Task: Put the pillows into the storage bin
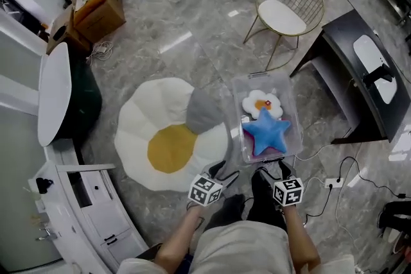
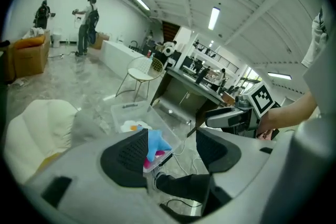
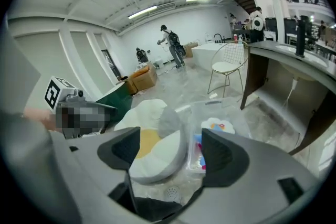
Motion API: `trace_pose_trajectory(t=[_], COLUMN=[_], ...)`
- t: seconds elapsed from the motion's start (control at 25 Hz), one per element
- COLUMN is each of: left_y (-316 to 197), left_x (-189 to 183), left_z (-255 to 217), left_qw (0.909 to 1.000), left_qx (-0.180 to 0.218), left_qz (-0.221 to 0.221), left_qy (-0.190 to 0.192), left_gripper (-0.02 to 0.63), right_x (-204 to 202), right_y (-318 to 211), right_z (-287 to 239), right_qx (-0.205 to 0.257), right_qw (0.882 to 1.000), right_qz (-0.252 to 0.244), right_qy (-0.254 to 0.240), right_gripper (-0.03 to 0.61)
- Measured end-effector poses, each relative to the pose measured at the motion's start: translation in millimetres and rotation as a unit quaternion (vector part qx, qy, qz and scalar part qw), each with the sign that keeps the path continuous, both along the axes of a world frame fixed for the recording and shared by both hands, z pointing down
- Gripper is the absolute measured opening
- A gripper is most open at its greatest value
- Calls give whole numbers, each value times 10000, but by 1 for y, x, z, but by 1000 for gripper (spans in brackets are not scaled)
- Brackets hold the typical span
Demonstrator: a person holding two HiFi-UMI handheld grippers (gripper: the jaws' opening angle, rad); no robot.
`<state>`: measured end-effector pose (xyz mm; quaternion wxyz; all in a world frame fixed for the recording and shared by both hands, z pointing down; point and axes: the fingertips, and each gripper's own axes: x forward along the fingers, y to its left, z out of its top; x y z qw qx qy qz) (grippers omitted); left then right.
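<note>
We had left gripper (image 1: 218,171) and right gripper (image 1: 273,170) jaws wide apart, empty. Star pillow (image 1: 265,131) and flower pillow (image 1: 261,102) lay in the bin (image 1: 257,81) ahead of the right jaws. Grey pillow (image 1: 204,111), ahead of the left jaws, probably remained.

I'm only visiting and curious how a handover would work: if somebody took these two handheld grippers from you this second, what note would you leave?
Left gripper: open, empty.
Right gripper: open, empty. Both are held close to the body, above the floor.
Storage bin on the floor ahead: blue star pillow on top, white flower pillow beyond it, something pink underneath.
Done: those pillows are in.
Left: the big egg-shaped cushion with a grey piece lies beside the bin. It looks too large to fit, so check whether it counts.
</note>
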<state>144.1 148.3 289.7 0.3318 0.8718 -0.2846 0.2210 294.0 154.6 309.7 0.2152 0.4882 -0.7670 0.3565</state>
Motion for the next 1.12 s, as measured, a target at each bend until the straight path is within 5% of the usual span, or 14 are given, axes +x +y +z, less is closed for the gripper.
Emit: trace_pose_trajectory(t=[0.2,0.4,1.12], left_y=[23,27,71], left_x=[-59,-73,-76], left_z=[-28,-62,-85], left_qw=[9971,9916,9859], left_qx=[-65,68,358], left_qz=[-762,-1277,-1637], left_qy=[22,183,30], left_gripper=[279,279,279], right_x=[-43,-50,-59], right_y=[14,21,61], right_z=[-32,-66,-78], right_qx=[214,471,840], right_qw=[9996,9987,9964], right_qz=[-100,9,-62], right_qy=[-144,-187,-42], right_gripper=[360,360,350])
